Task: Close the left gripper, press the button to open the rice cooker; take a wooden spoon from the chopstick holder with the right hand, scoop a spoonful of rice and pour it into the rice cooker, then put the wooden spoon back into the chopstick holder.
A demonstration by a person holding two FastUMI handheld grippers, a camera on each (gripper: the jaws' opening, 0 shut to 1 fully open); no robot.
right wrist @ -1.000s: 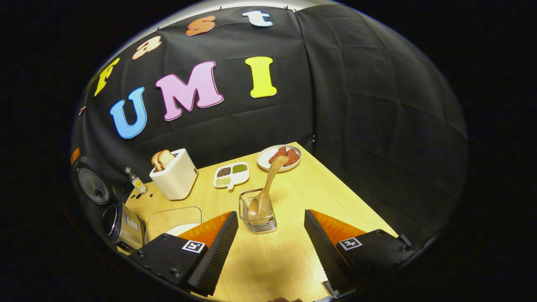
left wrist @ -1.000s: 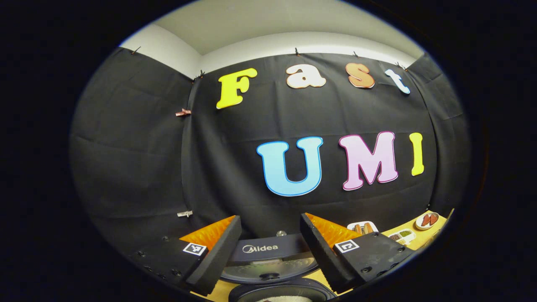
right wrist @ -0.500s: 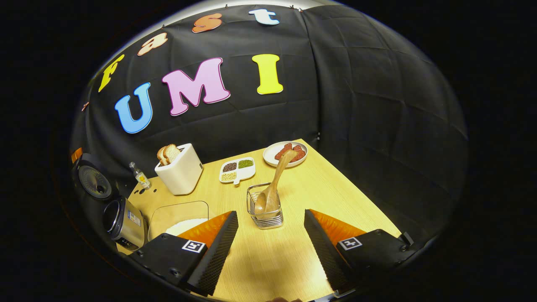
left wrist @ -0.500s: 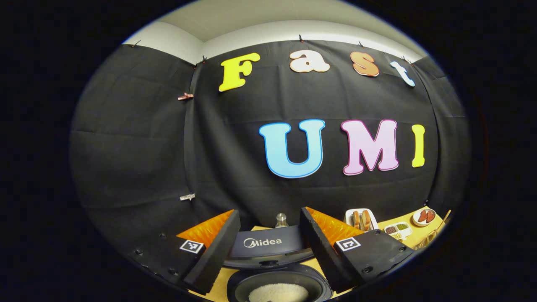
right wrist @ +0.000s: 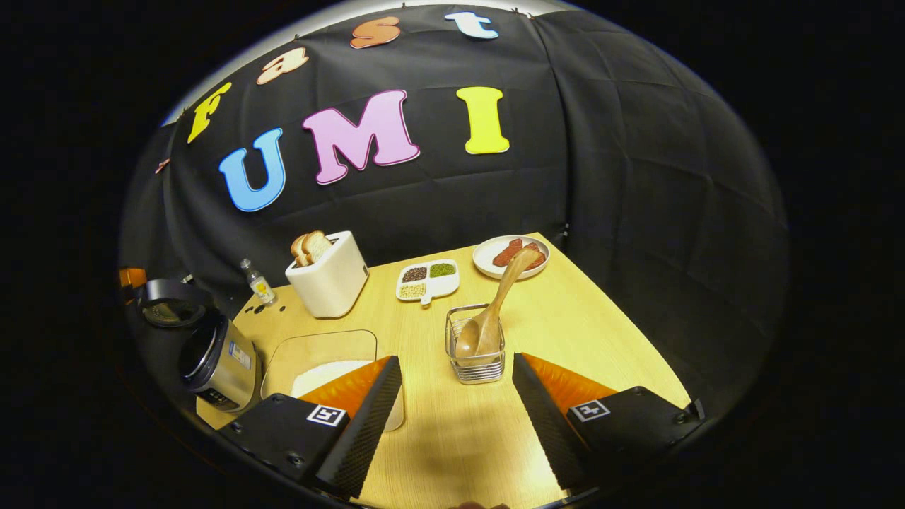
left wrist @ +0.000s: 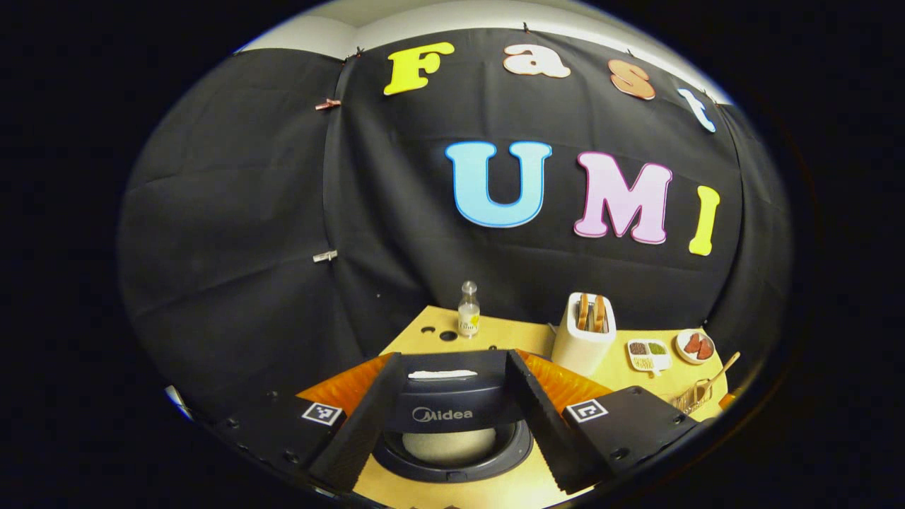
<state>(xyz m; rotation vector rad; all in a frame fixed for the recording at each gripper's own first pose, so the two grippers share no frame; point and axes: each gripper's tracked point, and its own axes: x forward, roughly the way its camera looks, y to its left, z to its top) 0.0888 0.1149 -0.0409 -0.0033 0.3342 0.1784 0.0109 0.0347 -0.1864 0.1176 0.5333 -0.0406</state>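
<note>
Rice cooker [right wrist: 212, 360]: left end of bench [right wrist: 565, 318], lid raised. Wooden spoon [right wrist: 495, 311]: leaning in wire chopstick holder [right wrist: 475, 346], mid-bench. Rice container [right wrist: 318, 364]: between cooker and holder. Left tool [left wrist: 452, 403]: released, poised over the cooker. Right tool [right wrist: 456, 396]: released, grasping nothing, just short of the holder.

Black cloth wall [right wrist: 636, 177], light wooden table [right wrist: 565, 318], white ceiling strip [left wrist: 438, 14].
</note>
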